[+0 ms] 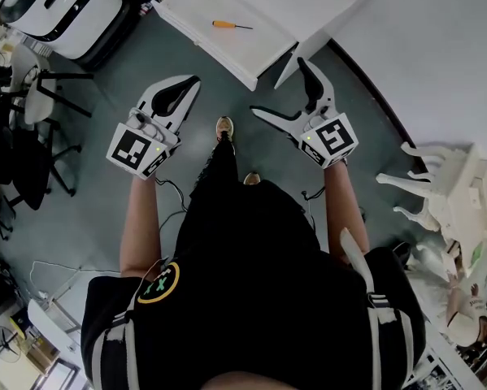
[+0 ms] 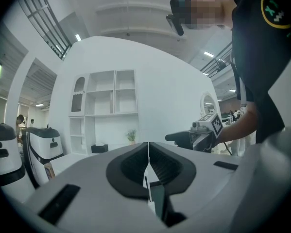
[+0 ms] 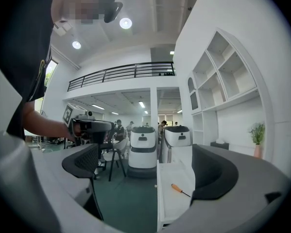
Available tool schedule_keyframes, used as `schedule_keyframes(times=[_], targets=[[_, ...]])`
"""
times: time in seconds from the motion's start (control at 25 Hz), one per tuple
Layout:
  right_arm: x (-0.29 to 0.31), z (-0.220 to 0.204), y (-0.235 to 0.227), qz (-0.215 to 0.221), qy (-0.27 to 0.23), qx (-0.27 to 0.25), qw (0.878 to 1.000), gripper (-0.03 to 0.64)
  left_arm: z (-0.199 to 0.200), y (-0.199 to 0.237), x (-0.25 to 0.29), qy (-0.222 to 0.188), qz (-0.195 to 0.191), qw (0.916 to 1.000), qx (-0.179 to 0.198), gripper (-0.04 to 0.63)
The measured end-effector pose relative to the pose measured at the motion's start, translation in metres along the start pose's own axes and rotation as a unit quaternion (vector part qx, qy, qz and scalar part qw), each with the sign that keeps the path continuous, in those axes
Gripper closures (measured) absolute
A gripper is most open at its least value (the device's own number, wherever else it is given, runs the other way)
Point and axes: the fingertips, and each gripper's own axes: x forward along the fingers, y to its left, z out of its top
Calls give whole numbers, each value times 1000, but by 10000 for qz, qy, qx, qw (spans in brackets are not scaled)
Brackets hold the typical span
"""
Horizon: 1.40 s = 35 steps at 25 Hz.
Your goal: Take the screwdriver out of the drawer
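Observation:
An orange-handled screwdriver [image 1: 231, 25] lies in the pulled-out white drawer [image 1: 227, 47] at the top of the head view. In the right gripper view the screwdriver [image 3: 179, 189] rests on the drawer's bottom [image 3: 169, 203], just ahead of the right jaw. My right gripper [image 1: 280, 86] is open and empty, held just short of the drawer's front corner. My left gripper [image 1: 194, 81] hangs to the left over the floor, apart from the drawer. In its own view the left gripper [image 2: 148, 152] shows its jaws pressed together with nothing between them.
Two white service robots [image 1: 56, 2] stand at the far left beside dark chairs [image 1: 32, 96]. White furniture parts [image 1: 446, 189] are piled at the right. A white shelf unit [image 2: 104, 110] rises behind the drawer. The person's feet [image 1: 224, 128] stand on the grey-green floor.

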Motion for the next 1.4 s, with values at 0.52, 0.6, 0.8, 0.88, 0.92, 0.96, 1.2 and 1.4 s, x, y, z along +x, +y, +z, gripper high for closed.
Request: schedule_keyframes(times=[0.52, 0.6, 0.8, 0.88, 0.92, 0.96, 1.2, 1.4], targets=[[102, -26, -82, 31, 418, -18, 9991, 25, -27, 99, 53, 13, -145, 9998, -148, 574], [118, -35, -94, 49, 518, 11, 9986, 25, -33, 111, 60, 38, -204, 9997, -159, 574], [163, -60, -126, 114, 763, 81, 9970, 25, -49, 144, 72, 86, -280, 9994, -173, 574], [180, -71, -137, 155, 867, 64, 9961, 25, -54, 156, 77, 92, -282, 9993, -219, 574], [188, -77, -142, 175, 918, 55, 9956, 25, -57, 162, 79, 94, -284, 9993, -243, 574], [196, -82, -147, 193, 970, 49, 9951, 25, -59, 167, 81, 100, -288, 9992, -267, 574], [238, -115, -171, 350, 1300, -40, 9909, 25, -75, 195, 90, 170, -288, 9986, -416, 574], [267, -165, -186, 569, 1800, -104, 9820, 25, -84, 209, 100, 226, -303, 9981, -479, 574]])
